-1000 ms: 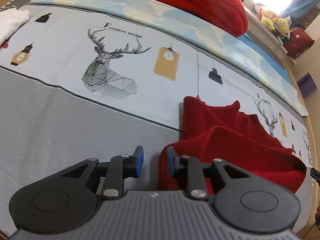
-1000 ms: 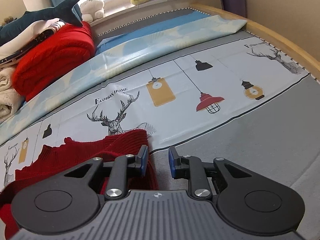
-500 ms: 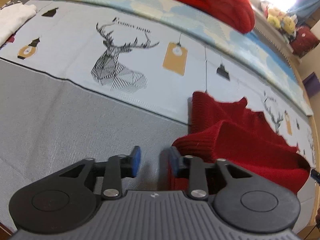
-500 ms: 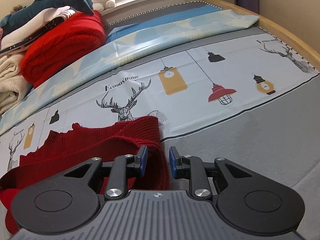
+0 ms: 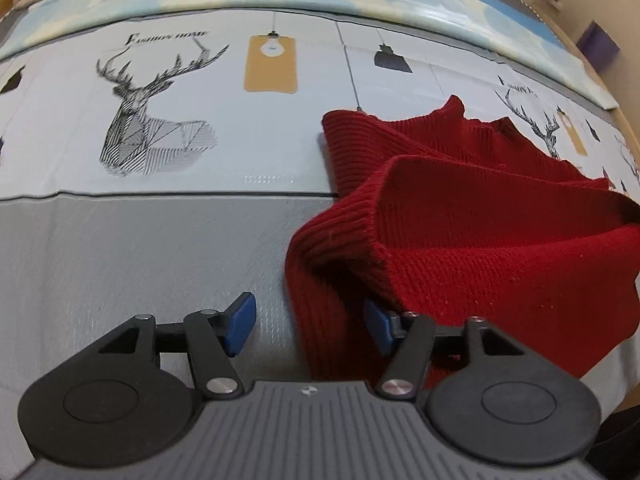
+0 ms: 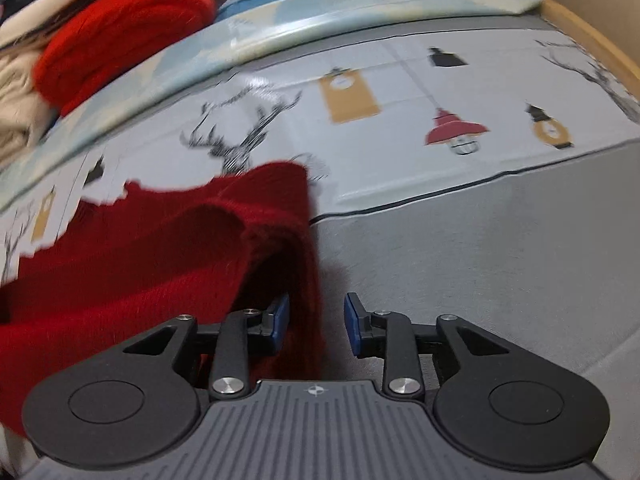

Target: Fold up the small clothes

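A small red knitted sweater [image 5: 480, 216] lies on the bed, its lower part folded up over the upper part. My left gripper [image 5: 308, 326] is open, with the sweater's left folded edge hanging between its blue pads. The sweater also shows in the right wrist view [image 6: 160, 248], blurred. My right gripper [image 6: 316, 322] is open, with the sweater's right edge lying between its pads, closer to the left pad [image 6: 280, 316].
The bed sheet [image 5: 160, 240] is grey near me and printed with deer and lamps farther off. A red blanket [image 6: 120, 32] and beige folded cloths [image 6: 16, 92] are piled at the back. A wooden bed frame [image 6: 592, 32] runs along the right.
Both grippers have opened wider and let go of the sweater's hem after carrying it forward over the garment. The right view is now motion blurred.
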